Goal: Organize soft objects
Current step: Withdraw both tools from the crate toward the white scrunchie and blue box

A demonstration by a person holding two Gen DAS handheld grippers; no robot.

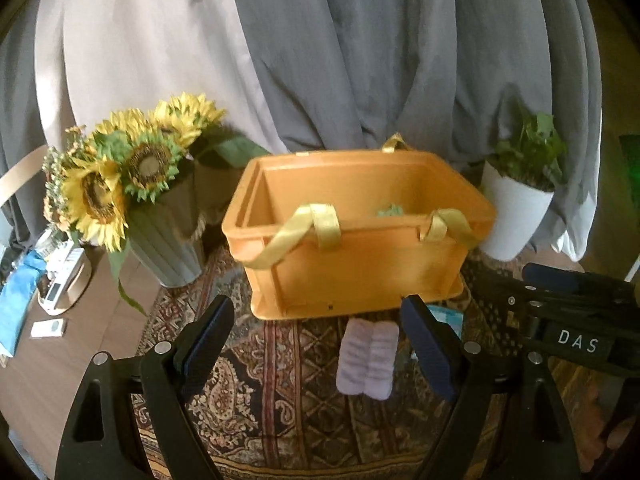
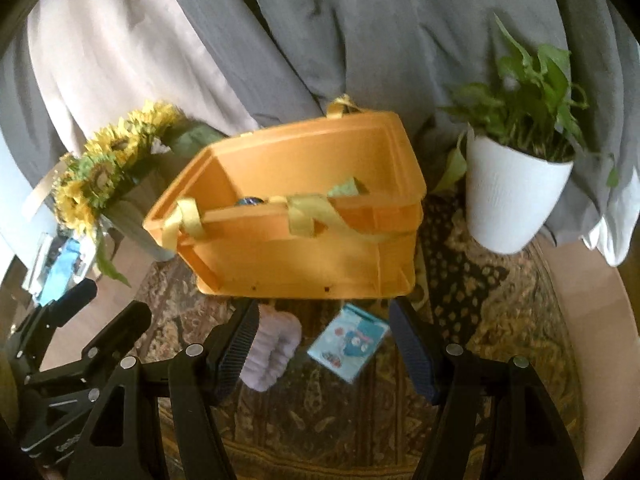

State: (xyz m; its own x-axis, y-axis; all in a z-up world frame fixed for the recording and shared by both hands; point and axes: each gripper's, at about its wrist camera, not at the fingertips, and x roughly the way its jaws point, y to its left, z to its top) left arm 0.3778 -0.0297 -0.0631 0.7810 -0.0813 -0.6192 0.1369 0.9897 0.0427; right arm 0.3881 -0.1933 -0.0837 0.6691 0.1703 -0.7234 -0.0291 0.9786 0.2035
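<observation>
An orange plastic bin (image 1: 352, 264) with yellow ribbon handles (image 1: 304, 232) stands on a patterned rug; it also shows in the right wrist view (image 2: 304, 252). A green soft item (image 1: 390, 211) peeks out inside it. A folded lilac fluffy cloth (image 1: 368, 358) lies on the rug before the bin, between my left gripper's fingers. My left gripper (image 1: 316, 332) is open and empty above it. In the right wrist view the lilac cloth (image 2: 272, 352) lies beside a light blue printed packet (image 2: 348, 340). My right gripper (image 2: 320, 340) is open and empty over both.
A grey vase of sunflowers (image 1: 132, 184) stands left of the bin. A white pot with a green plant (image 2: 516, 184) stands to its right. Grey and beige curtains (image 1: 360, 48) hang behind. A low table with clutter (image 1: 48, 288) is at far left.
</observation>
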